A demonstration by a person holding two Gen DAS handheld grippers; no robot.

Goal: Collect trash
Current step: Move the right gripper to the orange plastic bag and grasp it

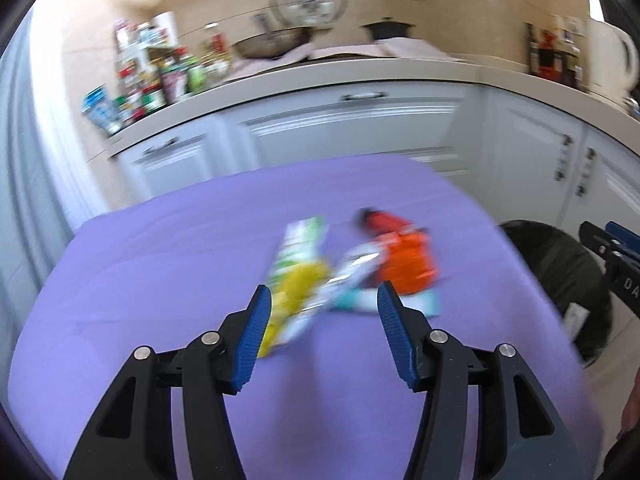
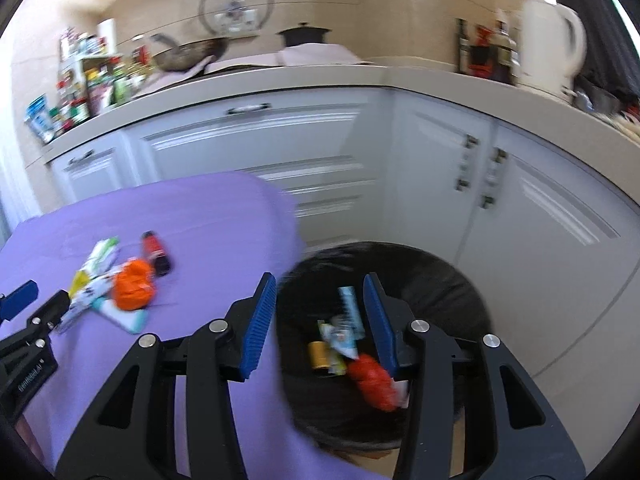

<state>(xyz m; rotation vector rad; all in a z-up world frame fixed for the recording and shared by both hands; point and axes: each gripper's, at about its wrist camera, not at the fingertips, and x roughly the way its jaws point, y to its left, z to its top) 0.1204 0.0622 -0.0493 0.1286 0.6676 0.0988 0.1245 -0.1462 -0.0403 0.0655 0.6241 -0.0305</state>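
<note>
Left wrist view shows the left gripper (image 1: 324, 300) parted and empty above wrappers (image 1: 308, 284) at twelve o'clock, while the right gripper (image 2: 320, 288) gapes empty over the bin (image 2: 440, 280).

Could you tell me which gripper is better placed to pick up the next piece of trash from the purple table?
Left. The left gripper is open and aimed at the wrapper pile on the table; the right gripper hangs open over the bin.
</note>
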